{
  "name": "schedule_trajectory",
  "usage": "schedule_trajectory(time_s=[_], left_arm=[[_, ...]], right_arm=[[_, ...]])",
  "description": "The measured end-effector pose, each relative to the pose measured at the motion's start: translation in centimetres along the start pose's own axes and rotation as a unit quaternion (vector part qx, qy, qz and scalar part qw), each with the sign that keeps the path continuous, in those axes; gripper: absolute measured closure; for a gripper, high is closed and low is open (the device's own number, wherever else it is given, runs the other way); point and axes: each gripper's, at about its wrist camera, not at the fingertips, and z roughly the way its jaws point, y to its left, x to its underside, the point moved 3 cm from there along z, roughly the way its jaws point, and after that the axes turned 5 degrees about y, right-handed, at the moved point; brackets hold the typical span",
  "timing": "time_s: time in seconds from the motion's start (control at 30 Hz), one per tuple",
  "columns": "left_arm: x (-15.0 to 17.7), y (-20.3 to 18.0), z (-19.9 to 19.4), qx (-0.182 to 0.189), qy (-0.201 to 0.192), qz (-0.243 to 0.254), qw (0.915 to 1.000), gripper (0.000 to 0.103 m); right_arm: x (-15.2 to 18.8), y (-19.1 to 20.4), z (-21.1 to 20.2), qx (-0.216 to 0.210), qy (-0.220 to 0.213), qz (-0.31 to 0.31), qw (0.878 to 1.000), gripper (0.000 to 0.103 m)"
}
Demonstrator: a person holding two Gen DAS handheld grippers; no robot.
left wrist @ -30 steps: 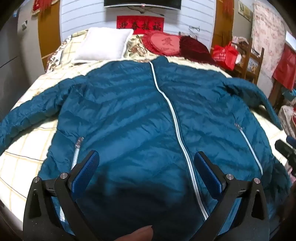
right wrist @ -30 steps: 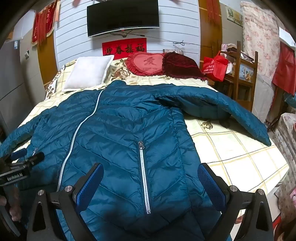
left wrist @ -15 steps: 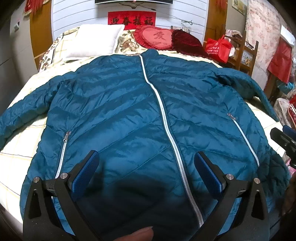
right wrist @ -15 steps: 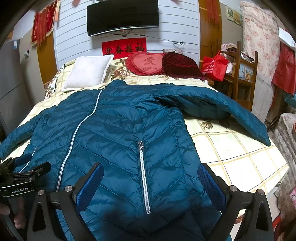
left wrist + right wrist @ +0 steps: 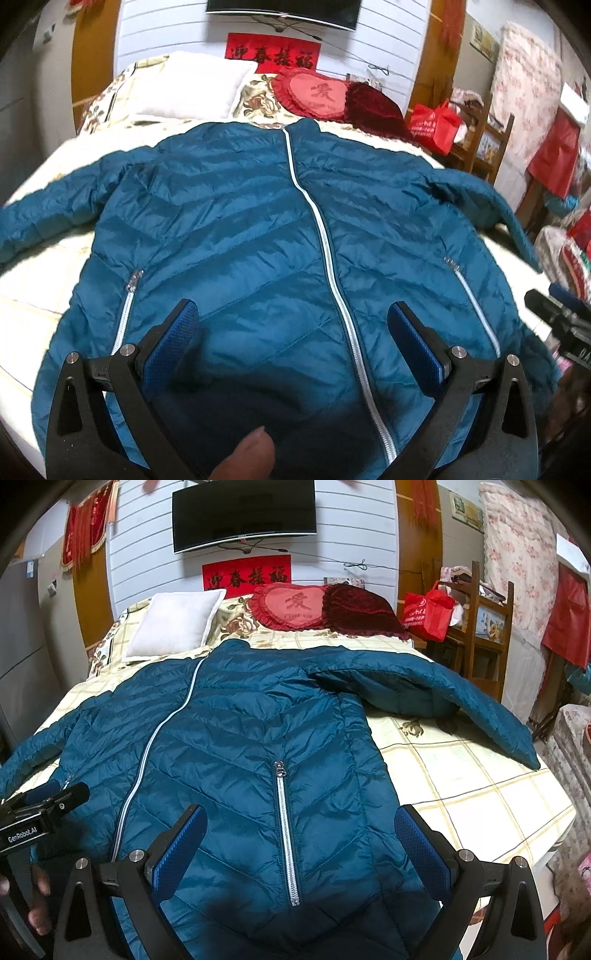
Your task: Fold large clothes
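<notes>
A teal quilted jacket (image 5: 258, 236) lies front up on the bed, zipped, with a white centre zip and both sleeves spread out. It also shows in the right wrist view (image 5: 258, 746), its right sleeve (image 5: 461, 701) stretched toward the bed's right edge. My left gripper (image 5: 291, 325) is open and empty, above the hem near the centre zip. My right gripper (image 5: 301, 830) is open and empty, above the hem around the right pocket zip (image 5: 286, 830). Each gripper shows at the other view's edge.
The bed (image 5: 461, 782) has a yellow checked sheet. A white pillow (image 5: 173, 626), a red heart cushion (image 5: 291, 605) and a dark red cushion (image 5: 362, 611) lie at the head. A wooden rack (image 5: 484, 627) with a red bag (image 5: 424, 614) stands right.
My left gripper has tilted up and shifted, so the jacket sits lower and more centred in its view. The right gripper has hardly moved. Both stay open.
</notes>
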Motion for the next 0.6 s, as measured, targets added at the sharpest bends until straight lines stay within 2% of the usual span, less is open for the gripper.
schedule_trajectory(time_s=[0.1,0.2,0.3,0.37,0.47,0.6], left_arm=[[0.1,-0.38,0.03,-0.017,0.005,0.024,0.9996,0.0],[0.21,-0.15,0.27,-0.035,0.01,0.026,0.999,0.0],[0.21,0.18,0.44,-0.035,0.011,0.021,0.9991,0.0],[0.28,0.0,0.4,-0.02,0.012,0.025,0.9994,0.0],[0.4,-0.11,0.47,-0.015,0.013,0.023,0.9995,0.0],[0.33,0.12,0.77,0.007,0.022,0.006,0.9997,0.0]], right_arm=[[-0.09,-0.11,-0.04,-0.001,-0.003,0.005,1.0,0.002],[-0.12,-0.55,-0.35,-0.003,-0.006,0.009,1.0,0.002],[-0.12,-0.57,-0.4,-0.003,-0.006,0.009,1.0,0.002],[-0.13,-0.53,-0.41,-0.004,-0.007,0.01,1.0,0.002],[-0.17,-0.61,-0.47,-0.004,-0.008,0.012,1.0,0.002],[-0.13,-0.69,-0.47,-0.004,-0.008,0.013,1.0,0.002]])
